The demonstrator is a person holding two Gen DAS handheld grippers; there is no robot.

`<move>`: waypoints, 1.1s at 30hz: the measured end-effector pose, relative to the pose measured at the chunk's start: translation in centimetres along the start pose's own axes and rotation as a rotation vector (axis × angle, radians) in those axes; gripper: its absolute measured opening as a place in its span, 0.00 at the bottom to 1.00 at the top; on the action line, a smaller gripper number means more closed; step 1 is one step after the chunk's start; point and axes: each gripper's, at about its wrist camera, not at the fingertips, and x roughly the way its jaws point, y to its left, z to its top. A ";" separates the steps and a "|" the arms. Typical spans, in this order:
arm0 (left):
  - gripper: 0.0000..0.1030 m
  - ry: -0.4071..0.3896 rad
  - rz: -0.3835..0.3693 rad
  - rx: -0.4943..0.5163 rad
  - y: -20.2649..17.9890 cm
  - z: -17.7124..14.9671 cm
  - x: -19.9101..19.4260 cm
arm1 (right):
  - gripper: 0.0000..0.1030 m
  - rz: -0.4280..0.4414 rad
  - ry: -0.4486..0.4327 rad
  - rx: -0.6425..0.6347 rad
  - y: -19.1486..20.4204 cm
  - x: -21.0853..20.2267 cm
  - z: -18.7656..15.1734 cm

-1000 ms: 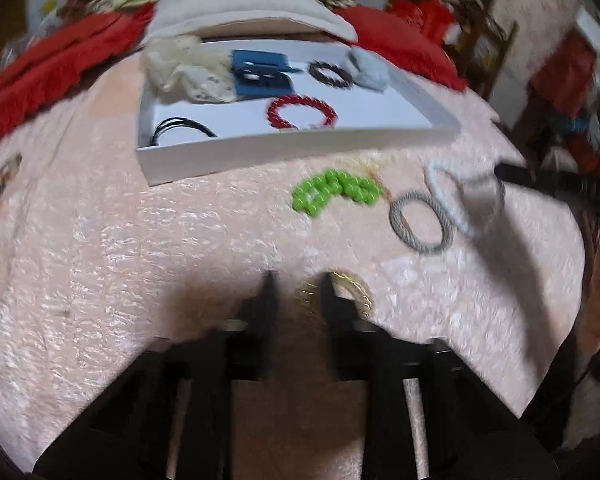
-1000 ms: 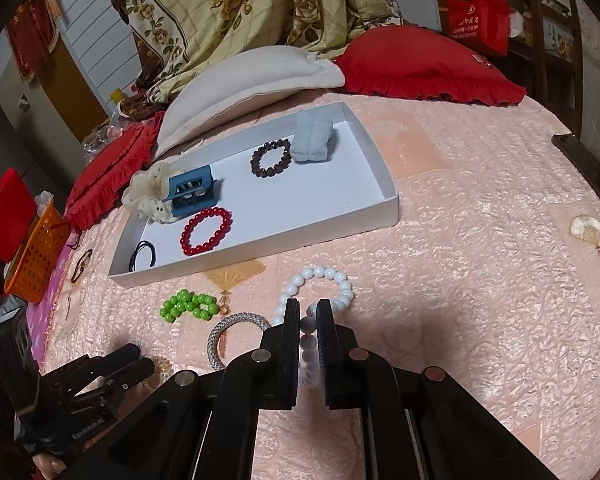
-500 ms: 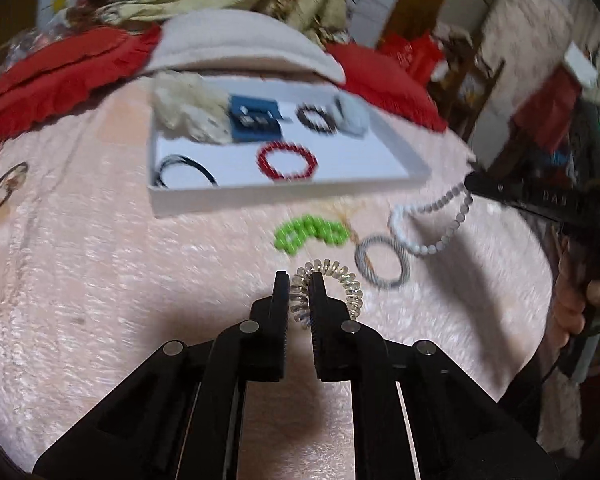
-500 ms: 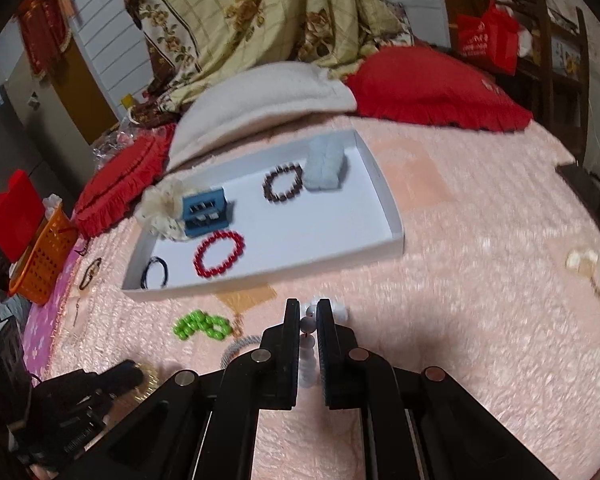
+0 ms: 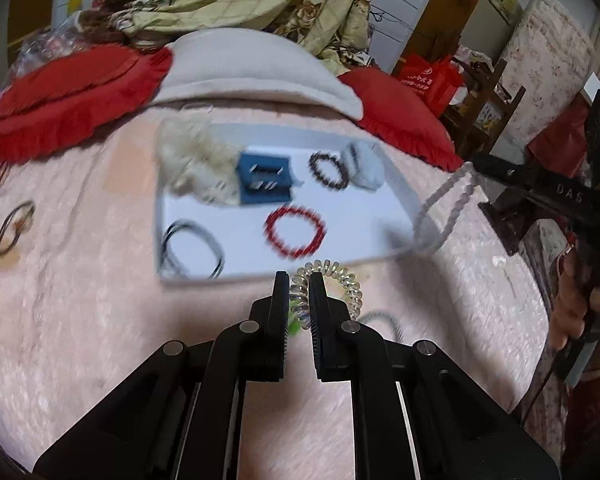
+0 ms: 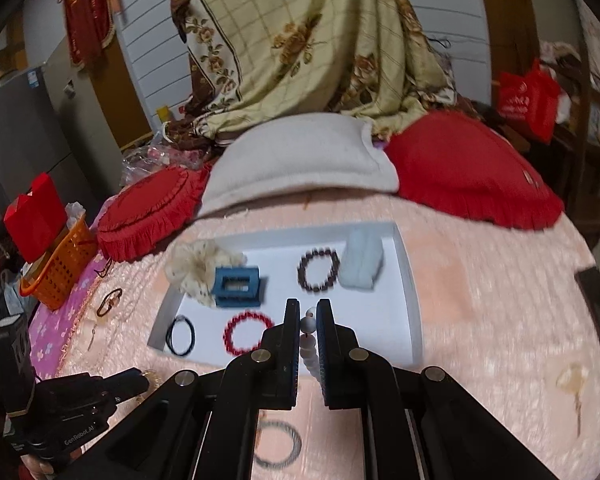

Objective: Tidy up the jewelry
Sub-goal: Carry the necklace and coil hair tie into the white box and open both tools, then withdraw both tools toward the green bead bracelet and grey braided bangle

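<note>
We have two fisheye views, each from a camera mounted on one tool and looking forward along its two fingers, tilted down toward the bed (image 5: 80, 320).

In the left wrist view the left tool (image 5: 299, 300) fills the bottom of the frame, and we look over it at the white tray (image 5: 400, 184) from close by. The right tool (image 5: 500, 168) enters at the right edge.

In the right wrist view we look past the right tool (image 6: 309, 316) at the same white tray (image 6: 406, 280), a little farther away and from more to the right. The left tool (image 6: 132, 380) appears at the lower left.

Both views share the tray, the white pillow (image 5: 260, 68) (image 6: 300, 160) and the red cushions (image 5: 72, 96) (image 6: 472, 168) behind it.
</note>
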 end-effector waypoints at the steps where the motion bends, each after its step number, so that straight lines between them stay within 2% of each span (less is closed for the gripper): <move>1: 0.08 0.001 -0.004 -0.001 -0.5 0.9 0.7 | 0.07 0.000 -0.002 -0.005 -0.1 0.4 0.5; 4: 0.08 0.008 0.008 -0.001 -1.8 3.1 3.0 | 0.07 0.001 -0.001 -0.003 -0.5 1.8 1.6; 9: 0.08 0.066 0.024 -0.012 -3.1 5.5 8.3 | 0.07 0.008 0.018 0.033 -2.3 5.1 3.2; 17: 0.09 0.121 0.064 -0.028 -3.2 5.9 13.3 | 0.07 -0.032 0.128 0.099 -6.4 11.2 1.9; 19: 0.13 0.130 0.054 -0.027 -3.2 5.9 13.7 | 0.07 -0.041 0.144 0.109 -7.1 12.0 1.4; 21: 0.23 0.134 0.049 -0.012 -3.3 5.9 13.8 | 0.07 -0.051 0.152 0.120 -7.6 12.5 1.1; 23: 0.44 0.122 0.058 0.004 -3.5 5.8 13.4 | 0.07 -0.051 0.170 0.141 -8.1 12.9 0.8; 26: 0.46 0.090 0.049 -0.012 -3.4 5.8 11.9 | 0.08 -0.046 0.189 0.170 -8.6 13.0 0.7; 30: 0.46 0.056 0.041 -0.053 -2.7 6.0 8.6 | 0.27 -0.055 0.171 0.189 -9.0 11.7 0.5; 33: 0.46 0.002 0.068 -0.076 -1.8 5.6 5.0 | 0.28 -0.062 0.156 0.173 -8.7 9.7 0.2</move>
